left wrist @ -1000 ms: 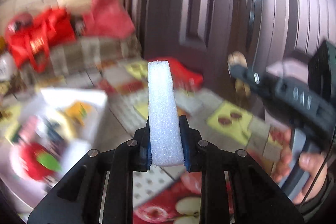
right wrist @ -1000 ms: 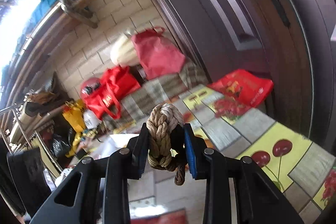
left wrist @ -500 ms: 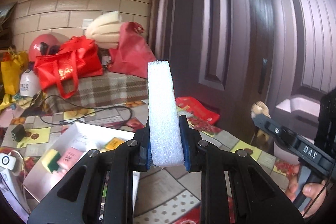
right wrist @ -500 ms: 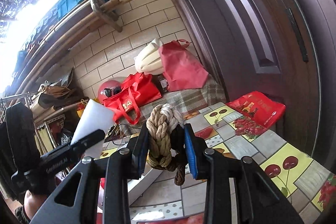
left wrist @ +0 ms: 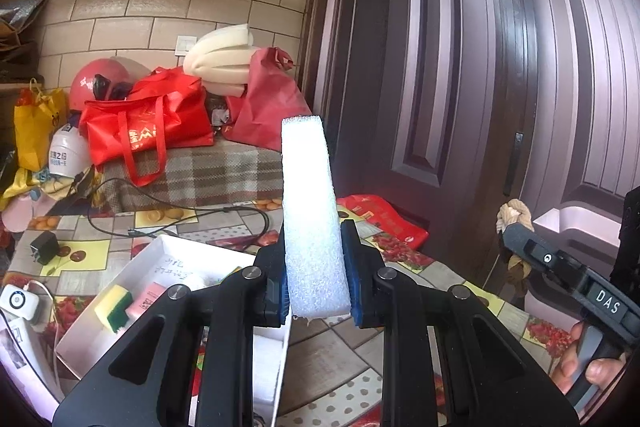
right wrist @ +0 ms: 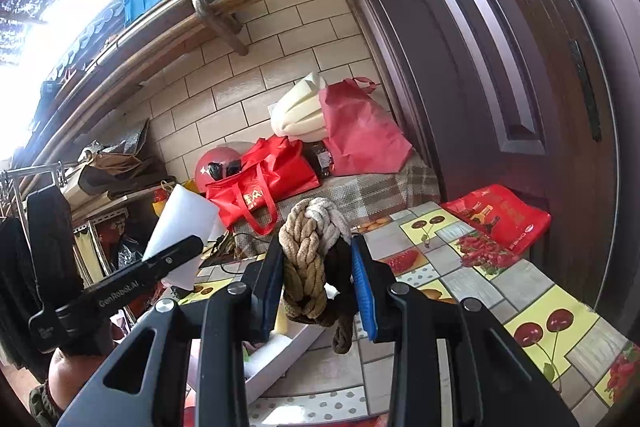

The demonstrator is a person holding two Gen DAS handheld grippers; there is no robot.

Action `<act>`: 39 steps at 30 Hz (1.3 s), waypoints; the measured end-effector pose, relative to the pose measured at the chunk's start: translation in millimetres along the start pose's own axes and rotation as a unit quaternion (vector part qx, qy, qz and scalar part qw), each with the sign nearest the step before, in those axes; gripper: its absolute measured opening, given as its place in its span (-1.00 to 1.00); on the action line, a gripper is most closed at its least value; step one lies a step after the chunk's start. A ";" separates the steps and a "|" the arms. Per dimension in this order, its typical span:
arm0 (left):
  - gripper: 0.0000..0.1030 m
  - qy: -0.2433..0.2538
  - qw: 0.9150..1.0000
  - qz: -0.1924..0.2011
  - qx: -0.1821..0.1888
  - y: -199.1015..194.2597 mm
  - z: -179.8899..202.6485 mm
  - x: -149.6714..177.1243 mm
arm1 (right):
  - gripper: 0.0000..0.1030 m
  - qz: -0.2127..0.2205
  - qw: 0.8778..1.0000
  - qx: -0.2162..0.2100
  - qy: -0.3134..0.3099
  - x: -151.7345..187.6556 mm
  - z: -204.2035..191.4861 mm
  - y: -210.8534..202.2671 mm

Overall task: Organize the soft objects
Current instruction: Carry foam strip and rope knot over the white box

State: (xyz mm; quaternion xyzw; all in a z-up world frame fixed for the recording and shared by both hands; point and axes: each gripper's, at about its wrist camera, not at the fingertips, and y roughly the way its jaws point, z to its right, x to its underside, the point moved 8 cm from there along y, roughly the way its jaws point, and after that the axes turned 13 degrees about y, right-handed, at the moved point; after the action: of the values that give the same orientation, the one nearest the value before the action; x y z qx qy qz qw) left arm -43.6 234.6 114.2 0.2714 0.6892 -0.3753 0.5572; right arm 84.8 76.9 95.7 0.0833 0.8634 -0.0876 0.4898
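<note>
White box [left wrist: 160, 259] sits open on the fruit-print tablecloth [left wrist: 328, 355], below and to the left of the left gripper [left wrist: 316, 287]; likely the drop target for the soft items, which would explain both tools being held up over the table near it. Inside the box, as far as visible: a yellow-green sponge [left wrist: 114, 307], a pink block [left wrist: 146, 301] just beside it, some handwriting on the floor of the box; the rest is hidden behind the gripper body. Left gripper is clamped on a white foam strip [left wrist: 310, 211], held upright by its lower end, most of it sticking out past the fingertips, jaws narrowed to the strip's width. Right gripper [right wrist: 318, 287] is closed around a braided rope knot [right wrist: 310, 255], tan, white and dark strands, tail hanging below the jaws; the box corner lies just beneath it. Both items are airborne, neither in the box yet. Foam looks light and squashy, so it may spring or tip on release.
</note>
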 end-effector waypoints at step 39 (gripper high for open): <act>-0.58 -0.077 0.987 -0.056 -0.126 7.2 -138.4 45.0 | -0.37 -0.067 0.996 -0.051 -0.023 10.4 -70.0 77.6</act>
State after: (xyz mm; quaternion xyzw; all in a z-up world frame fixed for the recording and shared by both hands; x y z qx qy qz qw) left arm -126.5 350.2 82.4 0.1302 0.7004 -0.3357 0.6163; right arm 39.3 169.1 116.7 -0.0017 0.8588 -0.0784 0.5062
